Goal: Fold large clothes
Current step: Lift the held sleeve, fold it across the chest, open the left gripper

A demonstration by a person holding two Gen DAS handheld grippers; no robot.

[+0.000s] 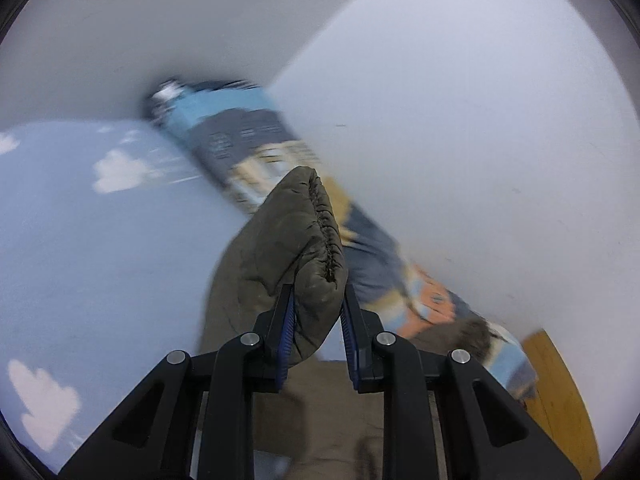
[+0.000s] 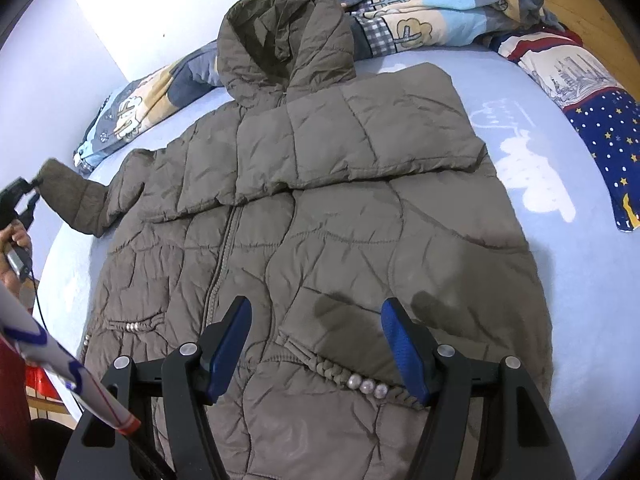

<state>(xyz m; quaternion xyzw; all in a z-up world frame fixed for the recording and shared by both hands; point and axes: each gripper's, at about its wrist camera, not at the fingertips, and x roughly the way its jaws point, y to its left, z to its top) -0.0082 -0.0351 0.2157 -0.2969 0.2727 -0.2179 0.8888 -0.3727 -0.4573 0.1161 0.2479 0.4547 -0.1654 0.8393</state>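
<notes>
the coat [image 2: 320, 208] is lying face up on the bed [image 2: 580, 280], hood [image 2: 284, 40] toward the far wall, zip running down its front. one sleeve [image 2: 400, 132] is lying folded across the chest. the other sleeve is sticking out past the coat's edge, and the left tongs [image 1: 316, 300] are pinching its cuff [image 1: 308, 248], pressed together on the padded end. in the right wrist view those left tongs [image 2: 34, 190] are showing only as a small dark shape at the frame's edge, with a hand [image 2: 14, 240] partly cut off below them.

the right tongs [image 2: 316, 340] are hanging spread wide above the coat's lower front, near a pocket trimmed with pearls [image 2: 366, 386], gripping nothing; whether they are touching the fabric is hard to tell.

the left wrist view is blurring heavily: a patterned blanket [image 1: 240, 148] is smearing into streaks, and the coat below the cuff is barely readable. the coat's hem is cut off behind the right tongs. a pillow [image 2: 592, 100] is lying at the bed's far corner, partly out of frame.
</notes>
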